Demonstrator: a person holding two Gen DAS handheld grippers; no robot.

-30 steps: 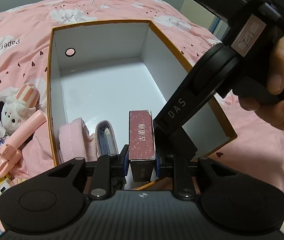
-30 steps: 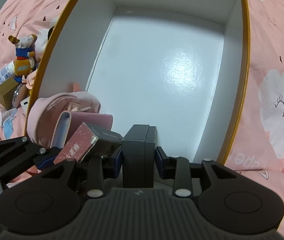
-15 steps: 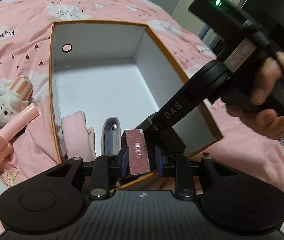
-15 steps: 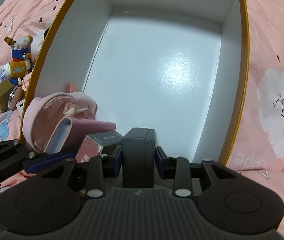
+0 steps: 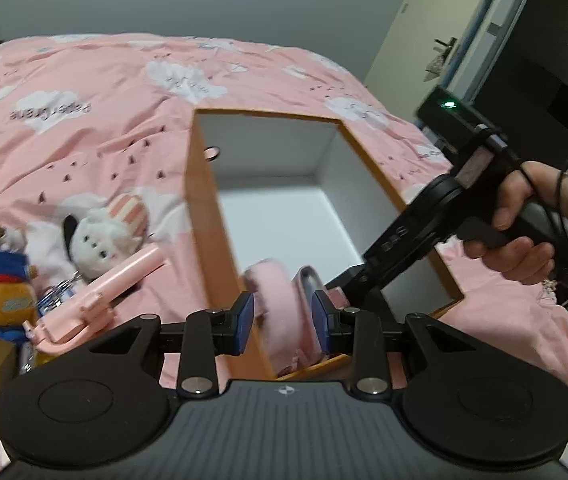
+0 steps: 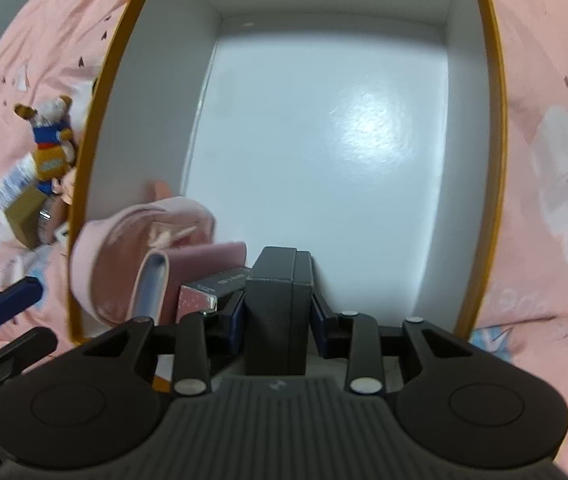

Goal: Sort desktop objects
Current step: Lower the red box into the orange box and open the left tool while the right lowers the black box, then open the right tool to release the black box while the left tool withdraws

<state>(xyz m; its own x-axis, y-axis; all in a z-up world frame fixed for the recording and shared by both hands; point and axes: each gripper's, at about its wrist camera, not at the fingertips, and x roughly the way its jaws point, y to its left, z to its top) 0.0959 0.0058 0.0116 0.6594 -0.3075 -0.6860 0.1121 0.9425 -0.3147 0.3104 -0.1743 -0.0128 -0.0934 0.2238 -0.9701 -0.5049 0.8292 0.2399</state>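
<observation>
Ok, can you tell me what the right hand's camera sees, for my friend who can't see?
The right gripper holds a black box upright inside a big white storage box, beside a pink case. A toy bear lies outside on the pink blanket.

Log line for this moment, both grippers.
left gripper: open, empty, outside storage box | right gripper: shut on black case, inside box beside maroon box

Sitting in view: one orange-rimmed box (image 6: 496, 128), four items inside, two plush toys, one pink selfie stick (image 5: 96, 300).
</observation>
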